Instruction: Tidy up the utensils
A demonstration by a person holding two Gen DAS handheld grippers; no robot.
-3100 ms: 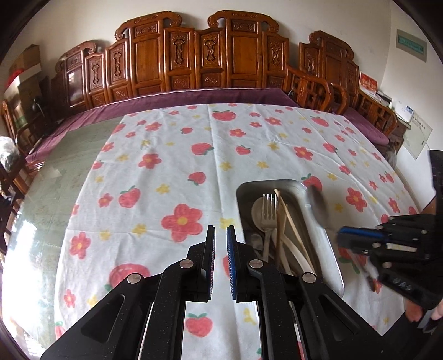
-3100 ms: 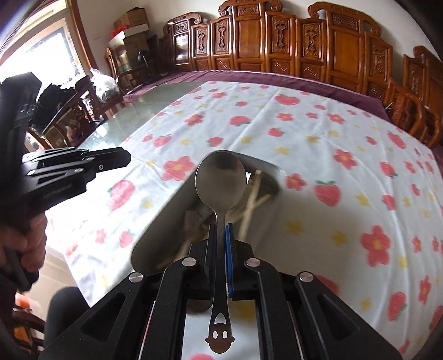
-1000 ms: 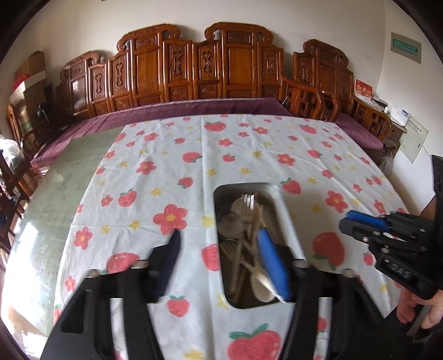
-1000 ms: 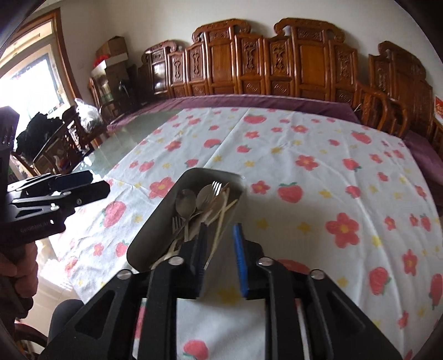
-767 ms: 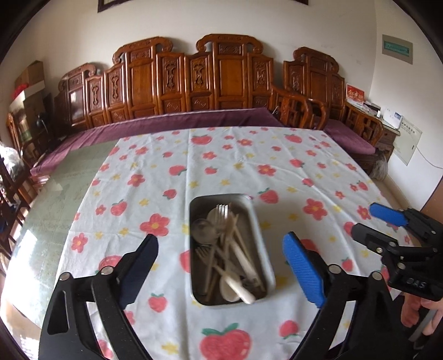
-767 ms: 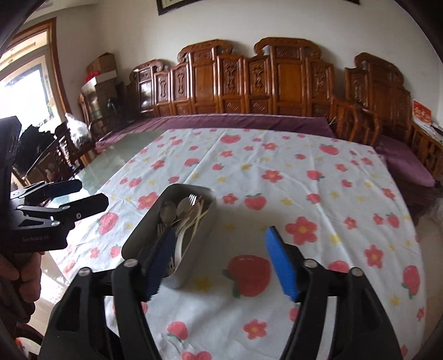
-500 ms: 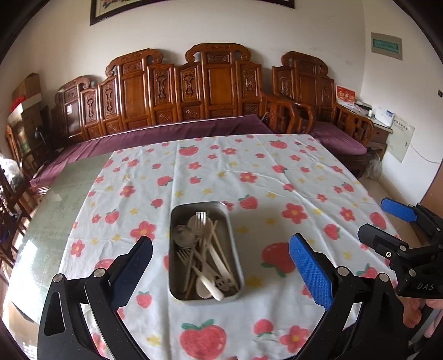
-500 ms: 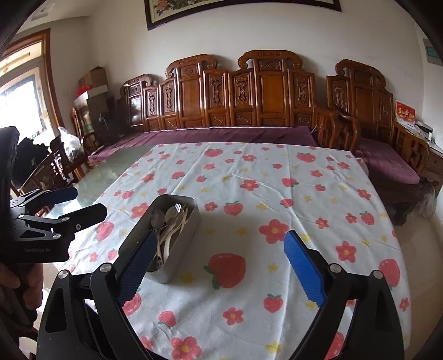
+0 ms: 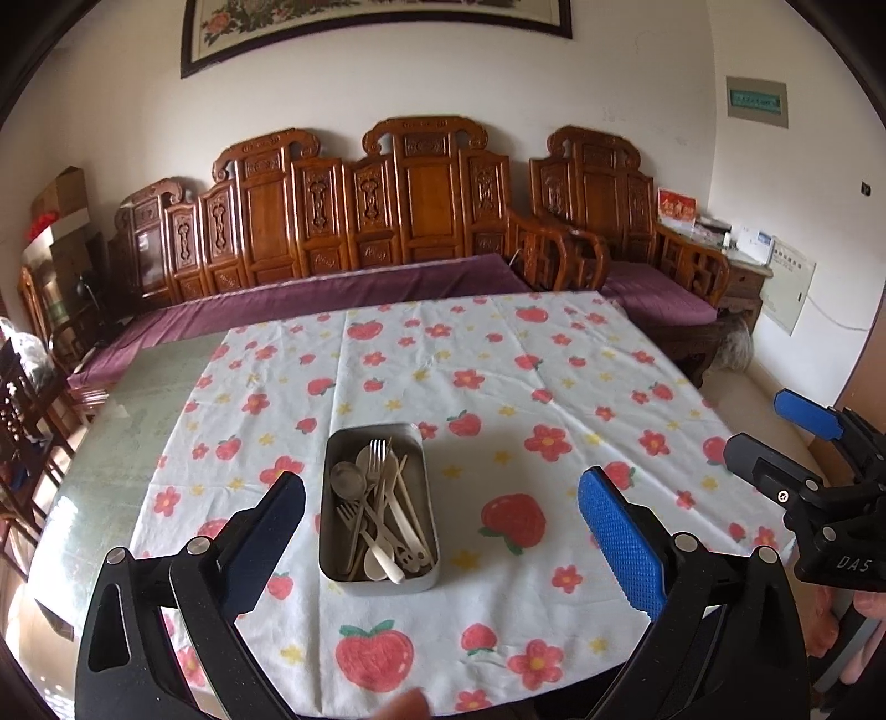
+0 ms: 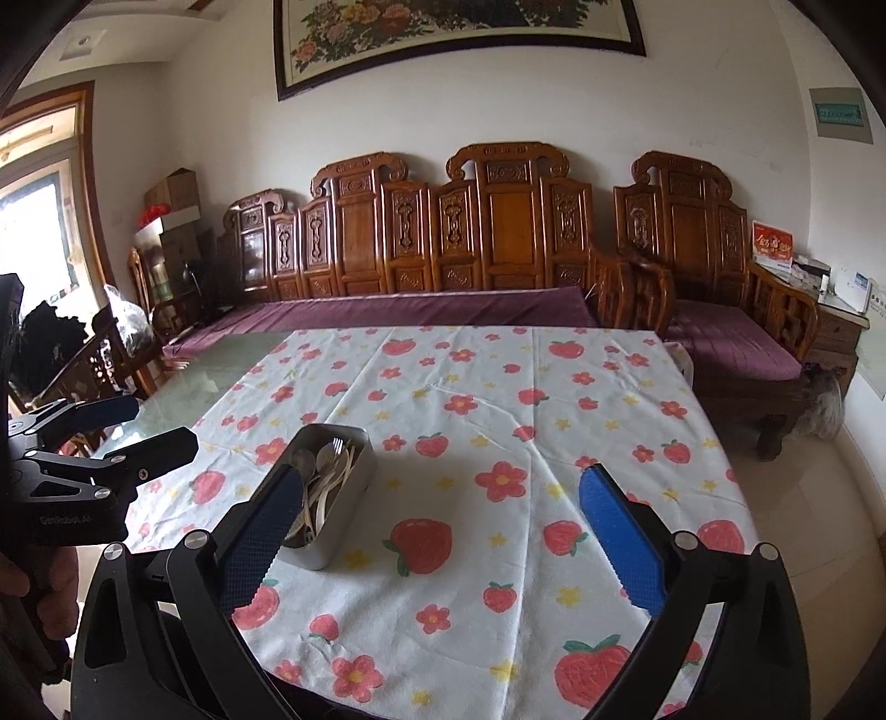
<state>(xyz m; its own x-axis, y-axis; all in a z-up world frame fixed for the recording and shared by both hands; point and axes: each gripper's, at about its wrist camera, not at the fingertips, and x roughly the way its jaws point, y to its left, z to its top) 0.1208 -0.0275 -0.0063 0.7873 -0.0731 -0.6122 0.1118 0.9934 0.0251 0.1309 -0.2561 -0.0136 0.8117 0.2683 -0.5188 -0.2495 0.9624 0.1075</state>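
Utensils [image 9: 379,512] lie together in a rectangular metal tray [image 9: 426,482]: metal forks, a metal spoon with a round bowl, pale plastic or wooden pieces and chopsticks, heaped lengthwise with handles crossing. The exact count cannot be told. The tray stands on a white tablecloth [image 9: 498,387] printed with red strawberries and flowers, toward the near left part of the cloth. The cloth covers most of a glass-topped table [image 9: 127,415], whose bare greenish surface shows at the left edge.

The left gripper [image 9: 440,518] is held above the near table edge, fingers spread wide with nothing between the pads; its jaws have just been opening. In its view the tray sits between the two fingers but well below and beyond them, untouched. The right gripper [image 10: 440,512] is likewise spread wide and empty, its jaws also having just been opening; the tray appears just behind its left finger.

Beyond the table stands a carved wooden bench [image 9: 387,221] with purple cushions, against a white wall bearing a framed picture [image 10: 454,33].
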